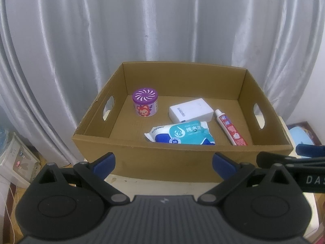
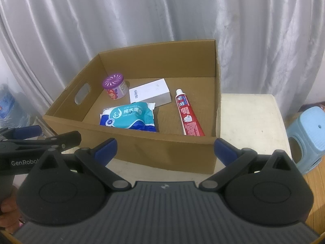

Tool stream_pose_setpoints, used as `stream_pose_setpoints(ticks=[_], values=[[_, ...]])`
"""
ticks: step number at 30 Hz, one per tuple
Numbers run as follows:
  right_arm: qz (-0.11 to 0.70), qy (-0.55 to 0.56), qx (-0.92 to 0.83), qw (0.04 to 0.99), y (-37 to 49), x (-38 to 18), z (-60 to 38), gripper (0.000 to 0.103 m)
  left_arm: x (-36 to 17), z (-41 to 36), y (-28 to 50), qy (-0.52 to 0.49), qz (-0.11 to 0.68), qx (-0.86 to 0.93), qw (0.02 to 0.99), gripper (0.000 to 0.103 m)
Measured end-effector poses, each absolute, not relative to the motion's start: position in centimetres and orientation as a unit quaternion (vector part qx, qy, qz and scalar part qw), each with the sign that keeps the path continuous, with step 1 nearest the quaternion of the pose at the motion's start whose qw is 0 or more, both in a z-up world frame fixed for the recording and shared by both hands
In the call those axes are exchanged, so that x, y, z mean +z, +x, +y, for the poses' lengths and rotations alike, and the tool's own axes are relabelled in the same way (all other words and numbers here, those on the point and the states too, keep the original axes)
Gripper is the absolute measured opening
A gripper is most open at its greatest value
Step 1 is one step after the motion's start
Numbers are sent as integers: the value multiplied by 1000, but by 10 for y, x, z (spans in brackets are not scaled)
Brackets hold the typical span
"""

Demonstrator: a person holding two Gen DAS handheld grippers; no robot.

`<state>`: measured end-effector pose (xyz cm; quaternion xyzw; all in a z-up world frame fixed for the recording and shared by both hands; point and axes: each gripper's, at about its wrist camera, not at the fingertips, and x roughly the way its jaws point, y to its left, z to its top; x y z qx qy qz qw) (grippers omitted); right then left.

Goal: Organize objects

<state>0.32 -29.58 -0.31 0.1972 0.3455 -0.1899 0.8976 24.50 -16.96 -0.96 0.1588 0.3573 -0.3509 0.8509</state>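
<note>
An open cardboard box (image 1: pixel 142 158) (image 2: pixel 162 150) with handle holes stands on a pale table. Inside lie a purple-lidded round tin (image 1: pixel 145 102) (image 2: pixel 114 85), a white flat box (image 1: pixel 191 110) (image 2: pixel 150 93), a teal and blue pack of wet wipes (image 1: pixel 182 134) (image 2: pixel 129 117) and a red toothpaste tube (image 1: pixel 230 127) (image 2: pixel 189 116). My left gripper (image 1: pixel 163 163) hovers open before the box's near wall, holding nothing. My right gripper (image 2: pixel 165 148) is open too, just in front of the same wall. Each gripper shows at the edge of the other's view.
Grey curtains (image 1: pixel 101 30) hang behind the box. The cream table (image 2: pixel 249 118) has bare surface right of the box. A light blue plastic stool (image 2: pixel 308 136) stands to the right on the floor, a water jug (image 2: pixel 10 109) and a white unit (image 1: pixel 14 158) to the left.
</note>
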Motion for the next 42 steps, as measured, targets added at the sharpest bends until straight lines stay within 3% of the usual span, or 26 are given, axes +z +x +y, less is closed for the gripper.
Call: stream_pose_setpoints(ticks=[42], values=[[348, 199, -191, 896, 1, -3, -295, 102, -7, -160, 244, 164, 357, -355, 848, 102]])
